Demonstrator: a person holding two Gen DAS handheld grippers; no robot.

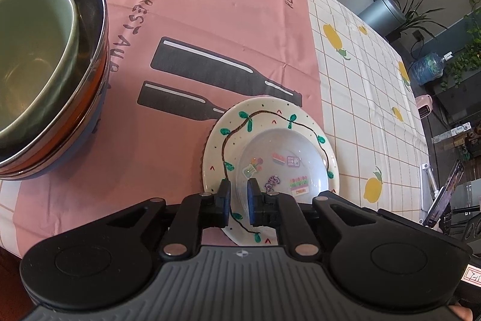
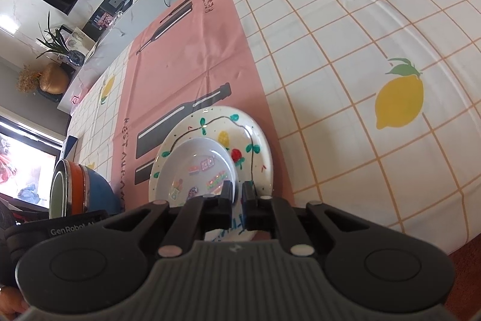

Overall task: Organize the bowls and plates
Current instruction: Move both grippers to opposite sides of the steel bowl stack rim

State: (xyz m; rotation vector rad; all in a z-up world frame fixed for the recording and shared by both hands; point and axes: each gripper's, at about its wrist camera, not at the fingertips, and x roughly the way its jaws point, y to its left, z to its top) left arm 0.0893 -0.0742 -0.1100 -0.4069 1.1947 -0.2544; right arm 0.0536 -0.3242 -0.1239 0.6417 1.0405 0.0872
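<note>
Left claw [image 1: 239, 194] up close: pads a little apart, hanging over the near rim of the painted plate [image 1: 228, 140]. Rim shows thru the gap, pads not pressing on it. Right claw [image 2: 237, 194] on the same plate [image 2: 258, 134] from the other side: pads nearly together, just a thin slit. Can't tell if they pinch anything.

Plate stack next. Small white dish w/ stickers [image 1: 282, 152] sits inside the big painted plate, seen again from the right wrist cam [image 2: 198, 161]. Both lie flat on the pink mat [image 1: 210, 20], near its right edge.

Off to the left on the mat, well apart from the plates: bowl stack. Green bowl [image 1: 33, 56] nests in a steel bowl [image 1: 93, 29], w/ orange and blue bowls under that. The right wrist cam catches the stack side-on [image 2: 78, 185].

Further out, lemon-print cloth [image 2: 345, 65] covers the counter. Beyond that, room clutter and plants, too small to sort.
</note>
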